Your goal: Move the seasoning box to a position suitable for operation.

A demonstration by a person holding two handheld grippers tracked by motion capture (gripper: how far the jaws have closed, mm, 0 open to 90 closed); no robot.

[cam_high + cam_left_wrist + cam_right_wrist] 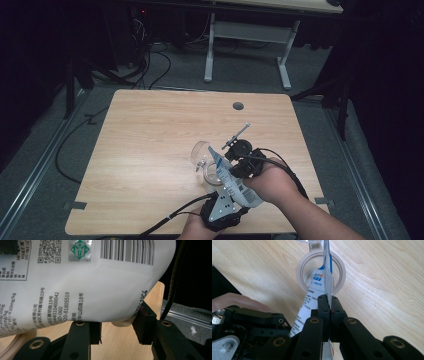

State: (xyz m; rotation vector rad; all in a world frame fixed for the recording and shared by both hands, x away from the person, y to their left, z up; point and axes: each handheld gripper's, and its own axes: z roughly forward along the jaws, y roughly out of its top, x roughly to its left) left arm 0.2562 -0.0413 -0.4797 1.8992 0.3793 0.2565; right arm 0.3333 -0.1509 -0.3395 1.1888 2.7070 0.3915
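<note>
Dark curtains and cables ring a pale wooden bench (150, 150), and near its front edge the work is going on. The right gripper (329, 305) has its fingers (323, 307) pressed tight together on the thin sealed edge of a white printed pouch (312, 300), whose top tilts into a clear glass jar (206, 159) lying just ahead. The left gripper (117, 328) sits at the pouch's bulging bottom; its fingers (145, 323) are half closed, apparently pinching the lower edge, though I cannot tell how firmly.

That thin edge could slide out of the right fingers if the pouch's weight shifts, and then its contents would spill onto the bench. The jar lies unheld, so a nudge from the pouch could roll it away.

From the right gripper view I look straight down the pouch into the jar's round mouth (321, 272). The left gripper view gives the barcode and printed back of the pouch (75, 290). The high view alone sets both hands (270, 182) and jar together.
</note>
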